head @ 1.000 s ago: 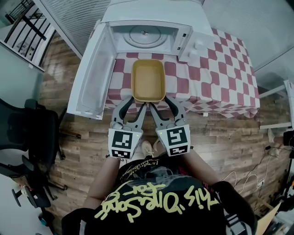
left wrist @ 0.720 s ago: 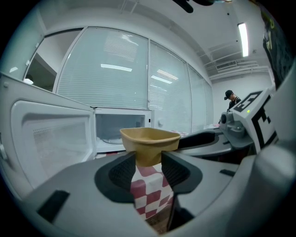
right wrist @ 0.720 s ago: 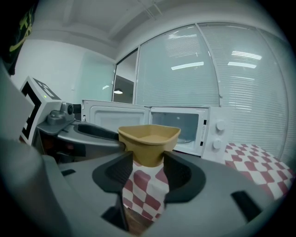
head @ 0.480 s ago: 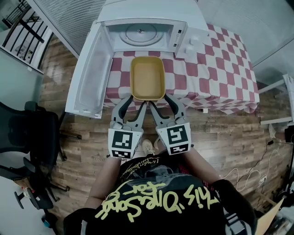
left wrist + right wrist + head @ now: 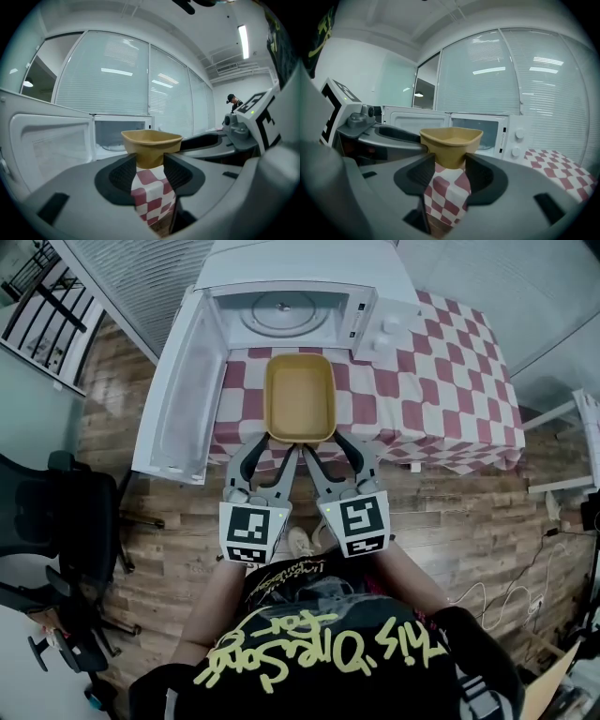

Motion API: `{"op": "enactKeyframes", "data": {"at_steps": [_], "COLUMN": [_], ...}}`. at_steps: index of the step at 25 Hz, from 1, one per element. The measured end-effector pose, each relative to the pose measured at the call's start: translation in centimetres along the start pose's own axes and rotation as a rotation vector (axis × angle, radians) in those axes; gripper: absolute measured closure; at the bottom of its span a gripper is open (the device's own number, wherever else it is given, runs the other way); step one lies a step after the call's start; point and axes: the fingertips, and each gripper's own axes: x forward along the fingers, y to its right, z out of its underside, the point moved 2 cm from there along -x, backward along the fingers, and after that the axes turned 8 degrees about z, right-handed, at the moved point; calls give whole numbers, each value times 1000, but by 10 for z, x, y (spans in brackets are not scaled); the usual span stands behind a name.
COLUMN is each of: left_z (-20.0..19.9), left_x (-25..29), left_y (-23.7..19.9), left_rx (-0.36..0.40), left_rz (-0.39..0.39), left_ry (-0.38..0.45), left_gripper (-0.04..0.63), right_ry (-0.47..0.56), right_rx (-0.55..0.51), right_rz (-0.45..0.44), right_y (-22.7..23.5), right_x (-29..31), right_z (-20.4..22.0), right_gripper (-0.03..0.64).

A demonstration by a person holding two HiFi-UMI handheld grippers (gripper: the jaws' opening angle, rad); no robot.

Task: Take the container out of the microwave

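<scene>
My left gripper [image 5: 278, 446] and right gripper [image 5: 326, 446] each pinch a near corner of the yellow container [image 5: 300, 397], pads pressed on its sides. The container sits outside the microwave [image 5: 281, 310], just before its open door [image 5: 183, 395], at the near edge of the checkered table [image 5: 441, 381].

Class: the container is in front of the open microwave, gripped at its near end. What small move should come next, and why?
Probably ease the container down onto the table and open both jaws. It is already outside the microwave, and the left hand-held gripper and right hand-held gripper each clamp a near corner; whether it rests yet, I cannot tell.
</scene>
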Motion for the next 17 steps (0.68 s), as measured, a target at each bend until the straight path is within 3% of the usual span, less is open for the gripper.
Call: {"op": "enactKeyframes", "data": {"at_steps": [17], "left_z": [-4], "left_x": [1], "left_y": [2], "left_rx": [12], "left_rz": [-13], "left_ry": [2], "left_gripper": [423], "right_ry": [8], "right_rx": [-1], "right_rz": [3], "right_y": [2], "right_x": [-1], "right_z": [-2], "right_gripper": [411]}}
